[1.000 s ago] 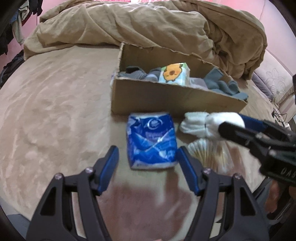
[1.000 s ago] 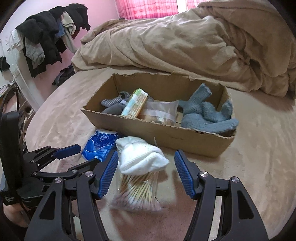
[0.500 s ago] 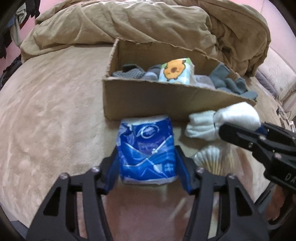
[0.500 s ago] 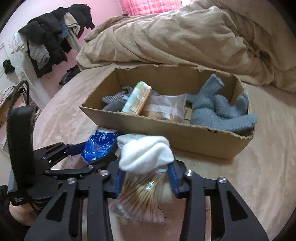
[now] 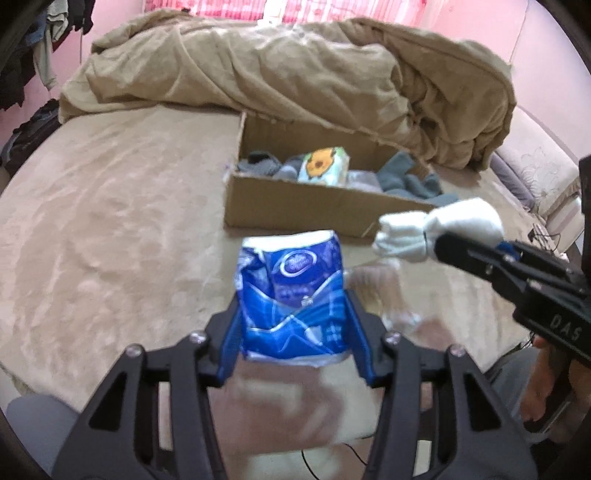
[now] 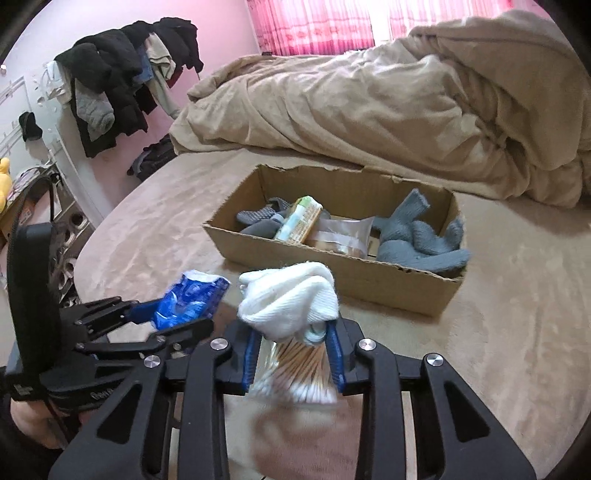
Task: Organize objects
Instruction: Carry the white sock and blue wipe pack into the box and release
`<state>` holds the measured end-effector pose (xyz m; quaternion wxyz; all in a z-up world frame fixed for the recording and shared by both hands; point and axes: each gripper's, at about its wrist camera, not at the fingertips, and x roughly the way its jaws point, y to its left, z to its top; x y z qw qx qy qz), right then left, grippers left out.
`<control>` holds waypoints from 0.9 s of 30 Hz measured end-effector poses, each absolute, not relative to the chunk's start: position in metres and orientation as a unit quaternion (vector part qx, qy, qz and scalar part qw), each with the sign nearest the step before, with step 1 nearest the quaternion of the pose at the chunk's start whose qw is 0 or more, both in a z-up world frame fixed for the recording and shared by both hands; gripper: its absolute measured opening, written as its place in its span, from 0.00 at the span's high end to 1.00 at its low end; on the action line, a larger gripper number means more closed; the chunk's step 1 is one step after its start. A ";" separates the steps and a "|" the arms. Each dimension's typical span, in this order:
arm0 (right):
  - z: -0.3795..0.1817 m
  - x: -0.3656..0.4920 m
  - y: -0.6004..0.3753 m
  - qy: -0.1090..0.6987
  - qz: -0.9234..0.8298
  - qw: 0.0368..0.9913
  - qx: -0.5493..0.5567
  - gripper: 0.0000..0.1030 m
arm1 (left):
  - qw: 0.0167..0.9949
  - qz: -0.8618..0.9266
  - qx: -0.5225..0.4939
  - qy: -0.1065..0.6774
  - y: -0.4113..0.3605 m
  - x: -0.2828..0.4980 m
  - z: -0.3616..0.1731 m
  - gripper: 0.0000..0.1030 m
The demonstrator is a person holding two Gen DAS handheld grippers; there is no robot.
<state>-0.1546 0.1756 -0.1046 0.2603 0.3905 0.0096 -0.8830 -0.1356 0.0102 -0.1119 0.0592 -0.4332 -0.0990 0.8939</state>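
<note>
The left gripper (image 5: 293, 325) fingers are clamped on the blue tissue pack (image 5: 291, 291), held in front of the cardboard box (image 6: 343, 266). The right gripper (image 6: 293, 354) fingers are clamped on the white sock (image 6: 290, 299) and cotton swab bag (image 6: 299, 373), also before the box.

Blue-white pack (image 5: 291, 295); white sock (image 6: 290, 299); brown box (image 6: 369, 275)

A rumpled tan duvet (image 6: 388, 107) is heaped across the plush beige bedspread (image 5: 110, 206) from twelve to two o'clock. Pink curtains (image 6: 314, 26) glow at twelve. Dark jackets and a grey garment hang on a rack (image 6: 118, 77) at ten o'clock against the pink wall; a yellow plush toy (image 6: 3, 181) sits at nine.
</note>
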 end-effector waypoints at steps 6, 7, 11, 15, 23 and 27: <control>-0.081 -0.120 0.187 0.007 -0.890 0.258 0.377 0.68 | 0.059 0.905 -0.410 -0.101 0.004 -0.102 -0.072 0.50; -0.078 -0.116 0.187 0.007 -0.890 0.259 0.375 0.68 | 0.059 0.905 -0.409 -0.104 0.003 -0.098 -0.067 0.50; -0.059 -0.097 0.193 0.003 -0.895 0.262 0.362 0.68 | 0.063 0.910 -0.396 -0.108 0.000 -0.081 -0.043 0.50; -0.034 -0.086 0.196 0.007 -0.903 0.263 0.339 0.68 | 0.070 0.922 -0.365 -0.105 -0.002 -0.069 -0.013 0.50; 0.003 -0.086 0.203 0.004 -0.917 0.259 0.303 0.68 | 0.084 0.937 -0.326 -0.092 -0.003 -0.074 0.031 0.50; 0.017 -0.096 0.209 -0.013 -0.920 0.261 0.293 0.68 | 0.084 0.945 -0.304 -0.087 -0.007 -0.080 0.051 0.50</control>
